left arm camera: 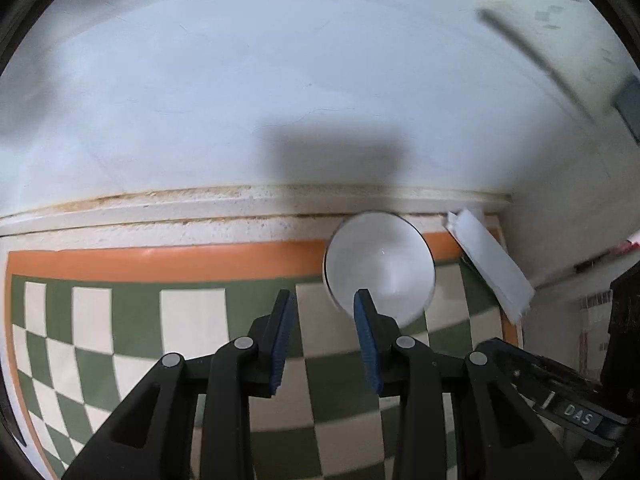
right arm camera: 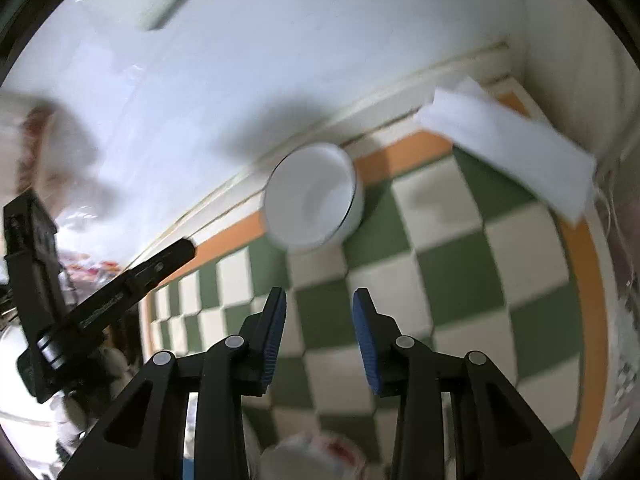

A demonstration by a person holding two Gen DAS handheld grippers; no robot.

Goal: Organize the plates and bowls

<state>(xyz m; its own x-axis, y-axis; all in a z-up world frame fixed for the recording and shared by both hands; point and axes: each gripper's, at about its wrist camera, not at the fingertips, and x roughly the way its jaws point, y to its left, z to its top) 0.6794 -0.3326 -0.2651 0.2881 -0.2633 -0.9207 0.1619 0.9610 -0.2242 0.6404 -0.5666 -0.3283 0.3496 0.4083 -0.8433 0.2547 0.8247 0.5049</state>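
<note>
A white bowl (left arm camera: 380, 268) stands on the green-and-white checkered mat (left arm camera: 192, 320) near the back wall; in the right wrist view the bowl (right arm camera: 312, 200) sits ahead and slightly left. My left gripper (left arm camera: 323, 300) is open and empty, just in front of the bowl, its right fingertip overlapping the rim in view. My right gripper (right arm camera: 318, 300) is open and empty, a short way back from the bowl. A white dish with red markings (right arm camera: 316, 456) shows blurred at the bottom edge below the right gripper.
A white folded cloth or flat box (left arm camera: 488, 264) leans in the right corner of the mat, also in the right wrist view (right arm camera: 512, 148). The white tiled wall (left arm camera: 280, 80) rises behind. The left gripper's body (right arm camera: 100, 304) shows at left in the right wrist view.
</note>
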